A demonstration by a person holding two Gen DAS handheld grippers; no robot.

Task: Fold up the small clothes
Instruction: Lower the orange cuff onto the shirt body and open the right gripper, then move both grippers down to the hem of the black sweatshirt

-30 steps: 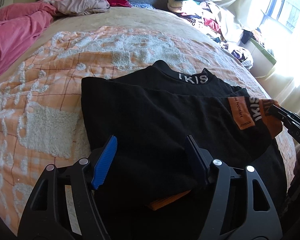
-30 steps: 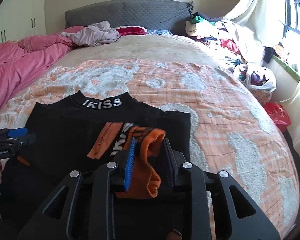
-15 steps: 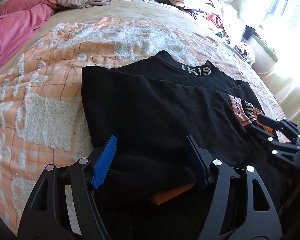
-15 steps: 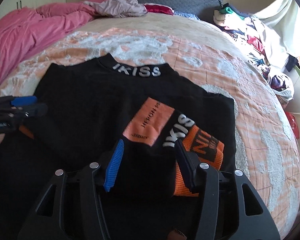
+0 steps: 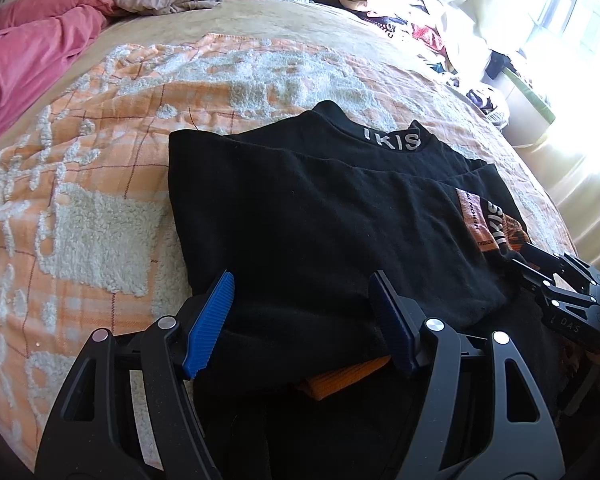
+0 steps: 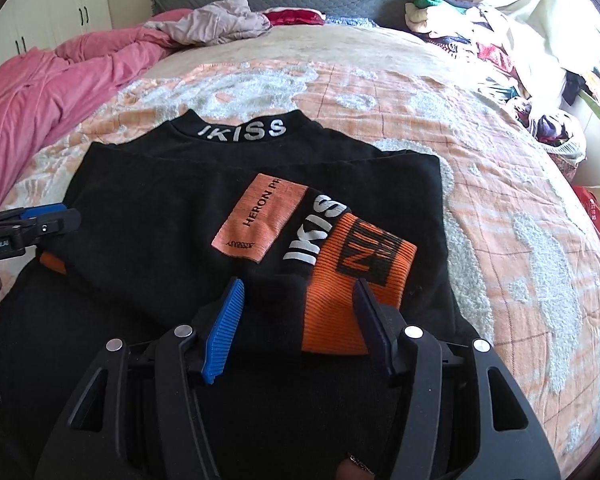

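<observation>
the black sweater (image 6: 172,216) is lying partly folded on the bed (image 6: 480,184), both sleeves laid across its body. the left gripper (image 5: 300,320) and right gripper (image 6: 300,320) are hovering over it, jaws apart, gripping nothing.

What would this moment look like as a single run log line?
step: sleeves folded in | left gripper: open over black sweater | right gripper: open over orange cuff | surface: orange blanket
</observation>
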